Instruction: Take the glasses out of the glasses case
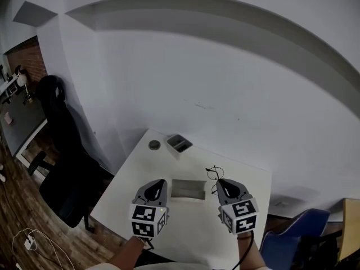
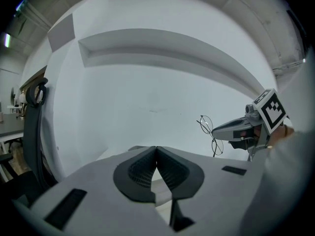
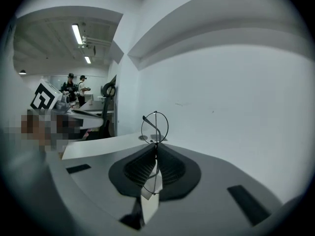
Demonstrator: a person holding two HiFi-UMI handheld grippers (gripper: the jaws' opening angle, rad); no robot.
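- While the right gripper (image 3: pixel 156 146) pinches the glasses (image 3: pixel 154 127) at the bridge, they hang clear beside the glasses case (image 1: pixel 188 189)
- left gripper (image 2: pixel 156 150) closed, empty
- light, bendable wire: grip gently

The middle of the glasses (image 3: pixel 155 127) is lost between the pinched jaws of my right tongs (image 3: pixel 156 150); from my head camera, those tongs cover the lower lens. A round thing (image 1: pixel 154 145) at the table's (image 1: pixel 129 191) far corner is too small to identify. A blue chair (image 1: pixel 289 245) runs off the bottom edge
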